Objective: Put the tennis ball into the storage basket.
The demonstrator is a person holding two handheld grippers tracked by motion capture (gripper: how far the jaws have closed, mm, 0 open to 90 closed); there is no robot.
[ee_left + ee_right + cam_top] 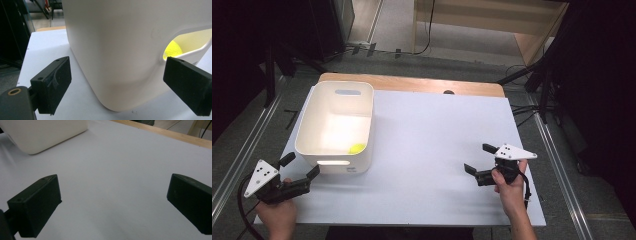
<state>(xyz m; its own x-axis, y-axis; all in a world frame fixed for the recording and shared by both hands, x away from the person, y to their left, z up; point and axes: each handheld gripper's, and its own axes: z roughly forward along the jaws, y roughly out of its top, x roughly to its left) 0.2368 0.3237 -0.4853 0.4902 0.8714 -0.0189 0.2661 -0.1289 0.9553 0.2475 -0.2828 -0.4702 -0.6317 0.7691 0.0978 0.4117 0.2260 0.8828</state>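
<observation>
A white plastic bin [336, 95] stands on the left part of the white table [437, 150]. A yellow-green ball [357, 148] lies inside it at the near right corner; through the handle slot the ball [172, 49] also shows in the left gripper view. My left gripper [300, 166] is open at the table's near left corner, just short of the bin's near wall [117, 50], with its jaws spread wide on either side of the bin's corner. My right gripper [479, 159] is open over bare table at the right, and nothing sits between its jaws [115, 202].
A wooden strip [412, 84] runs along the table's far edge. Metal rails [242, 150] flank the table on the floor at left and right. Cables [522, 107] and dark stands lie beyond the far right corner. Between the bin and the right gripper is open white surface.
</observation>
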